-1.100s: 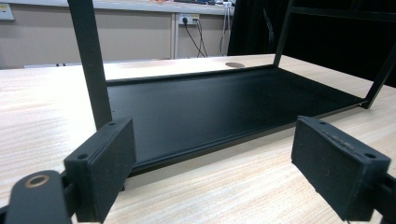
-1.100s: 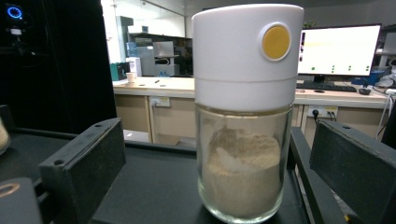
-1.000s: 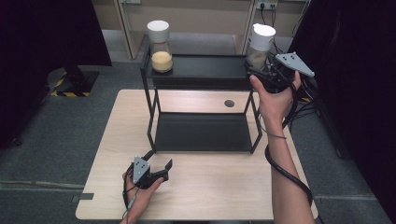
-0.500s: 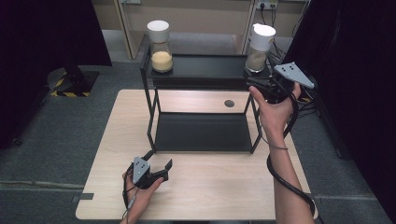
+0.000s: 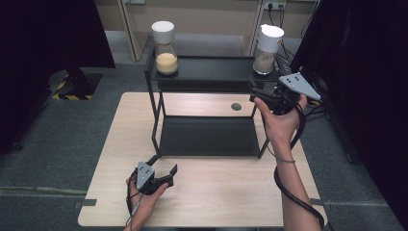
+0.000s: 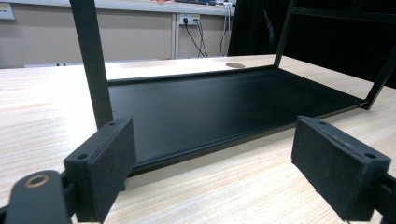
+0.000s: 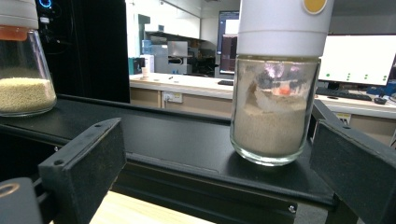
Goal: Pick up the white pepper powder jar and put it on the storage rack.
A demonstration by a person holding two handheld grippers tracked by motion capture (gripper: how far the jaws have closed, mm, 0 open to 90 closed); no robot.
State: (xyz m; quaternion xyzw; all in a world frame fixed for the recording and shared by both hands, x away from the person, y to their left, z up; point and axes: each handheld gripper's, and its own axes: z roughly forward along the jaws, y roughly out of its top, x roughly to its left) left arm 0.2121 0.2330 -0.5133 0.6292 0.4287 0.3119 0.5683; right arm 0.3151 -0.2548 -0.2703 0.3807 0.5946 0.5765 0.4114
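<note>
Two-tier black rack (image 5: 207, 72) on a light wooden table (image 5: 207, 202), long axis running left to right across the high view, lower shelf (image 5: 209, 136) bare. On the top shelf, two glass jars with white lids, both upright, long axes vertical: left jar (image 5: 166, 42) at the left end, holding yellowish grains; right jar (image 5: 267, 49) at the right end, holding a paler beige powder filling roughly half the glass. Well apart from each other, one at each end.

Right gripper (image 5: 260, 92) held in the air at the rack's right front corner, near top-shelf height, pointing toward the right jar. Jaws spread wide, nothing between the pads; in the right gripper view, right jar (image 7: 275, 84) standing ahead on the shelf between the two black pads (image 7: 86, 163), not touched by either, left jar (image 7: 23, 60) far off at the left edge. Grey plate (image 5: 299, 85) on top, cable looping down around the forearm.

Left gripper (image 5: 161, 173) low at the table's near left, held in a hand (image 5: 144, 195), pointing toward the rack's front left leg (image 5: 155, 139). Jaws likewise wide apart and empty; in the left gripper view, the lower shelf (image 6: 224, 107) ahead, leg (image 6: 91, 60) just beyond the left pad (image 6: 100, 163).

Round hole (image 5: 235, 106) in the tabletop behind the rack.
</note>
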